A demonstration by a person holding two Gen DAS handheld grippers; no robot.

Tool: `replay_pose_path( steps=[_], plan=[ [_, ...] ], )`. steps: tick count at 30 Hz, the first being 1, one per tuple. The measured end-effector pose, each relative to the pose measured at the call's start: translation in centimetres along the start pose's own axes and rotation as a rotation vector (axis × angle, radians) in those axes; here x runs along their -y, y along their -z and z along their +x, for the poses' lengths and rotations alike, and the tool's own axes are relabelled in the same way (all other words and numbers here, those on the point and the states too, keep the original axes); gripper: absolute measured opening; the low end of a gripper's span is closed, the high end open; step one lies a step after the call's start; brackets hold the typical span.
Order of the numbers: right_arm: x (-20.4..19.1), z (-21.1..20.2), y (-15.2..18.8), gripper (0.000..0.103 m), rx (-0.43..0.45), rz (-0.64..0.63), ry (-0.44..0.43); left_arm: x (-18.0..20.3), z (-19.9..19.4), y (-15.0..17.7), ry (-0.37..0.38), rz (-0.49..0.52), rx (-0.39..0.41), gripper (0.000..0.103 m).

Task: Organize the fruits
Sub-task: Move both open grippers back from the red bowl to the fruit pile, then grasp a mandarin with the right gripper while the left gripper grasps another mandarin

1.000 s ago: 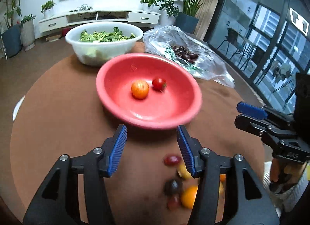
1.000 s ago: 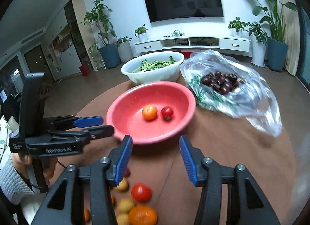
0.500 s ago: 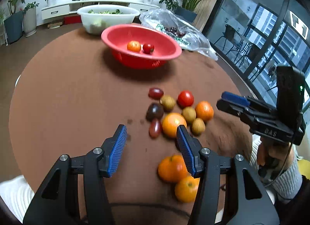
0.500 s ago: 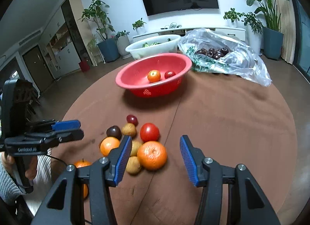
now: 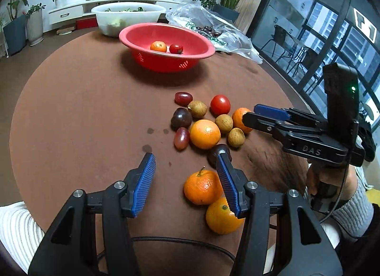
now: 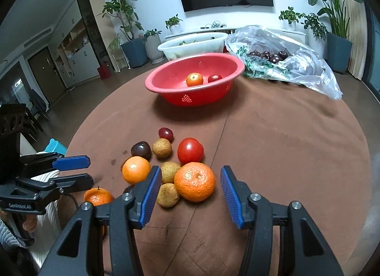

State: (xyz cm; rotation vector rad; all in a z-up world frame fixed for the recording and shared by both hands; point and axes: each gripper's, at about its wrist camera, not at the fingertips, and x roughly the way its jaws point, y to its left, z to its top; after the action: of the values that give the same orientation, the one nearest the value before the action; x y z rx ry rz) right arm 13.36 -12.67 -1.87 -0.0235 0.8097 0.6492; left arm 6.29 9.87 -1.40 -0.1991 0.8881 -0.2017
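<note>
A red basket (image 5: 206, 49) (image 6: 152, 83) with a small orange fruit (image 5: 158, 46) and a cherry tomato (image 5: 176, 48) in it stands at the far side of the brown round table (image 5: 71, 109). Nearer lies a pile of loose fruit: a tomato (image 5: 220, 105) (image 6: 190, 150), an orange (image 5: 204, 134) (image 6: 136, 169), longans, grapes and a dark plum. My left gripper (image 5: 184, 156) (image 6: 89, 171) is open over a stemmed mandarin (image 5: 203, 187), which lies by its right finger. Also open, my right gripper (image 6: 190, 169) (image 5: 249, 113) has a large mandarin (image 6: 194, 181) between its pads, untouched.
A white bowl of greens (image 5: 128, 14) (image 6: 192, 43) stands behind the basket. Beside it lies a clear plastic bag (image 5: 228, 36) (image 6: 308, 74) with dark cherries. A person's grey sleeve (image 5: 351, 207) is at the table's near right edge.
Both grippers have drawn back from the red basket toward the near fruit pile and sunk lower. Most of this happened early; lately they hold nearly still. The jaws keep the same width.
</note>
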Motion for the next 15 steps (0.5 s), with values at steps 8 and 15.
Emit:
replay_pose_path(
  steps=[8, 15],
  plan=[
    [1.2, 1.1, 0.2, 0.044, -0.048, 0.063, -0.025, 0.6, 0.8, -0.1, 0.011, 0.024, -0.02, 0.052],
    [2.5, 0.9, 0.3, 0.043, -0.051, 0.157, -0.086, 1.4, 1.6, 0.2, 0.008, 0.051, -0.06, 0.052]
  ],
)
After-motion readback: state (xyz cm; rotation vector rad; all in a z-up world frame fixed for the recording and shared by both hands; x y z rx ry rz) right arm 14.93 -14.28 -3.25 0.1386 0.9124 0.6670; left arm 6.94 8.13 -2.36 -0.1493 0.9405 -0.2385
